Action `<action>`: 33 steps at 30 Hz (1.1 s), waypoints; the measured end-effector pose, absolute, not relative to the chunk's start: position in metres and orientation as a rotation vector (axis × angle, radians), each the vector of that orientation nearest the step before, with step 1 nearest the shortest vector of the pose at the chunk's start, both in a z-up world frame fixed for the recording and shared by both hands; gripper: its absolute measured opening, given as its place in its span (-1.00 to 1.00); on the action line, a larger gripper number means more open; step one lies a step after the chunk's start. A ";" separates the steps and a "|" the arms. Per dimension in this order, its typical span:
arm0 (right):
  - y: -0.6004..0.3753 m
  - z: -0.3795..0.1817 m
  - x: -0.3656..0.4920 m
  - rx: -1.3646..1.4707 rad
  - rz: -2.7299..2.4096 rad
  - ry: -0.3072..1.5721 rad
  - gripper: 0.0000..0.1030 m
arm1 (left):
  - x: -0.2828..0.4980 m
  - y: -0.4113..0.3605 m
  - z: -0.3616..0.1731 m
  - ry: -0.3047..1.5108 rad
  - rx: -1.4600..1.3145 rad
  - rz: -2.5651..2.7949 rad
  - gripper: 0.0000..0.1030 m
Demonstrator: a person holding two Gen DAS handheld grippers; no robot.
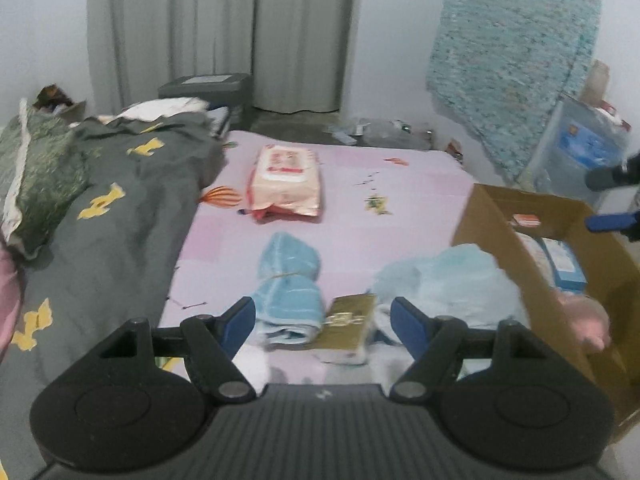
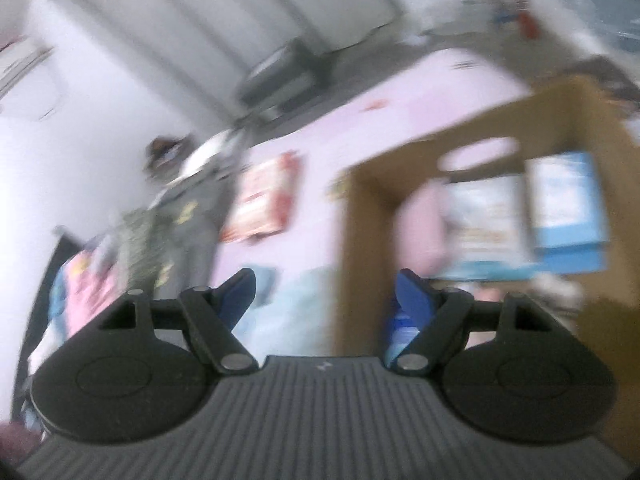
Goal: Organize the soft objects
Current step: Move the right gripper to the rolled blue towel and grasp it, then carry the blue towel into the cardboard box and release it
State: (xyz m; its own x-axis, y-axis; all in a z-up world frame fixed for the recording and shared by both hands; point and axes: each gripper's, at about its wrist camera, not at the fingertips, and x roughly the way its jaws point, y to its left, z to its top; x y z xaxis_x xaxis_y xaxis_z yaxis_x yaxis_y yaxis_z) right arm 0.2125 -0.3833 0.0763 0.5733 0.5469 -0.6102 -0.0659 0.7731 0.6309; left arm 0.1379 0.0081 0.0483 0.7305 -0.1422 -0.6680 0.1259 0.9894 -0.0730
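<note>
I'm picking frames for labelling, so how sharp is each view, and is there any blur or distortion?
Left wrist view: mostly sharp, with fisheye bending at the edges; the rolled blue towel and wipes pack read clearly, and the left gripper is crisp. Right wrist view: heavy motion blur and tilt; the cardboard box smears, only the right gripper is sharp.

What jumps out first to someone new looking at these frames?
The open left gripper hovers low over the pink bedsheet, with a rolled blue towel and a gold tissue pack lying just ahead of its fingers. To the right stands an open cardboard box already holding boxes; a pink wipes pack lies mid-bed. The right wrist view is heavily motion-blurred, with the right gripper open.
</note>
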 end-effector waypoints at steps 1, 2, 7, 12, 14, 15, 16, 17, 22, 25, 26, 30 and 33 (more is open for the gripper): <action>-0.365 0.078 0.221 0.597 0.434 0.914 0.50 | 0.141 0.013 0.047 0.740 -0.030 -0.146 0.47; -0.346 0.078 0.232 0.597 0.481 0.939 0.50 | 0.145 0.018 0.045 0.743 -0.033 -0.146 0.47; -0.259 0.065 0.286 0.585 0.596 1.093 0.50 | 0.183 0.031 0.033 0.786 -0.013 -0.184 0.47; -0.196 0.019 0.347 0.552 0.552 1.265 0.46 | 0.237 0.039 0.004 0.928 -0.049 -0.208 0.41; -0.175 -0.004 0.369 0.536 0.503 1.325 0.44 | 0.259 0.043 -0.010 0.995 -0.078 -0.222 0.35; -0.164 -0.014 0.376 0.520 0.493 1.344 0.43 | 0.267 0.045 -0.015 1.020 -0.092 -0.222 0.35; -0.156 -0.024 0.384 0.511 0.477 1.365 0.43 | 0.275 0.046 -0.020 1.043 -0.102 -0.224 0.34; -0.151 -0.031 0.387 0.506 0.467 1.383 0.42 | 0.283 0.047 -0.026 1.066 -0.108 -0.230 0.32; -0.125 -0.065 0.407 0.482 0.445 1.461 0.35 | 0.305 0.047 -0.046 1.156 -0.119 -0.237 0.17; -0.122 -0.075 0.410 0.485 0.431 1.476 0.31 | 0.310 0.048 -0.054 1.182 -0.125 -0.236 0.04; -0.121 -0.078 0.410 0.487 0.430 1.480 0.29 | 0.312 0.048 -0.056 1.188 -0.131 -0.240 0.00; -0.120 -0.092 0.412 0.527 0.443 1.493 0.08 | 0.315 0.048 -0.058 1.192 -0.158 -0.247 -0.16; -0.124 -0.100 0.412 0.602 0.452 1.490 -0.04 | 0.316 0.045 -0.056 1.184 -0.151 -0.237 -0.30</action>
State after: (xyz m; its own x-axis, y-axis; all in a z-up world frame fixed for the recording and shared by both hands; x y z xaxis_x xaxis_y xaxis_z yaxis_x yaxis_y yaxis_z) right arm 0.4117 -0.1239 -0.0996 0.0440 0.6234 -0.7807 0.0841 0.7763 0.6247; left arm 0.3156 0.0453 -0.0560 0.3570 -0.2613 -0.8968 0.1037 0.9652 -0.2399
